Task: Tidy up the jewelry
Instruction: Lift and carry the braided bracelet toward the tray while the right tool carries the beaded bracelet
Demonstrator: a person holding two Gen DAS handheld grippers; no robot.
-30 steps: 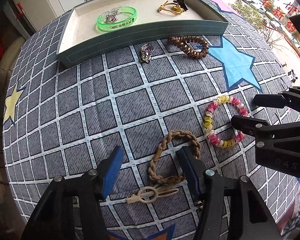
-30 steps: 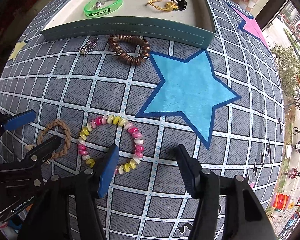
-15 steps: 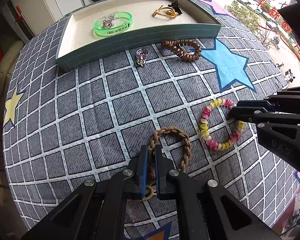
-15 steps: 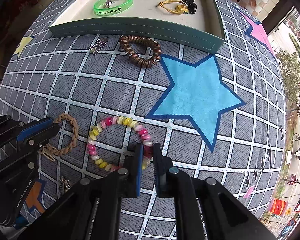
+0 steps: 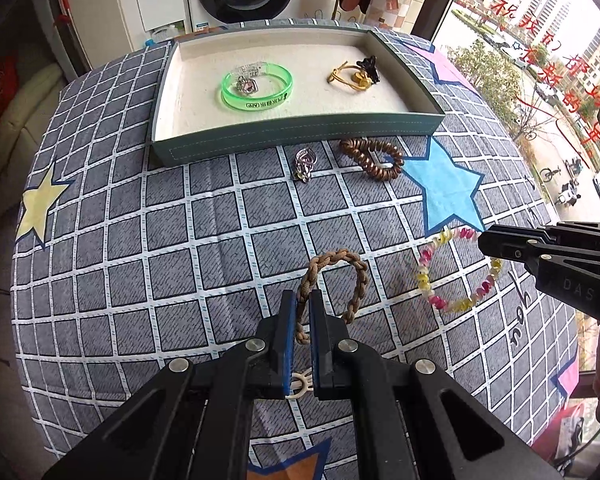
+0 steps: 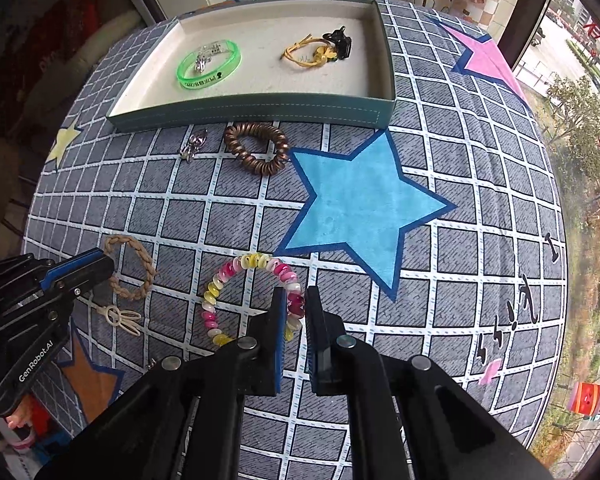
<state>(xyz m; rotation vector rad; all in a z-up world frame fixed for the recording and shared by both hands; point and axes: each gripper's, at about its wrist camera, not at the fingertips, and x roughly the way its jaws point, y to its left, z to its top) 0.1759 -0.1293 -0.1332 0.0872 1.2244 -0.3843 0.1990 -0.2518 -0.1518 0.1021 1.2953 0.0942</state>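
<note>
The left tongs [image 5: 304,312] are closed on the braided brown bracelet [image 5: 334,276], gripping its left side between the blue pads; the rest of the loop stands out beyond the tips, toward the far side. The right tongs [image 6: 291,312] are closed on the pink and yellow beaded bracelet [image 6: 252,292], with the beads of its right side pinched between the two fingers. Both bracelets are at the near part of the worktop [image 5: 140,240], which is covered with a grey checked cloth with stars, and they lie side by side, the braided one on the left. I cannot tell if they touch the cloth or hang a little above it.

A cream hair clip [image 6: 120,316] lies on the cloth near the left tongs. Farther away, just in front of the tray [image 5: 292,140], there are a copper spiral hair tie [image 5: 374,158] and, to its left, a small silver charm [image 5: 305,164]. Inside the tray a green bangle [image 5: 256,88] lies on the left and a yellow cord piece with a black clip [image 5: 356,74] on the right.
</note>
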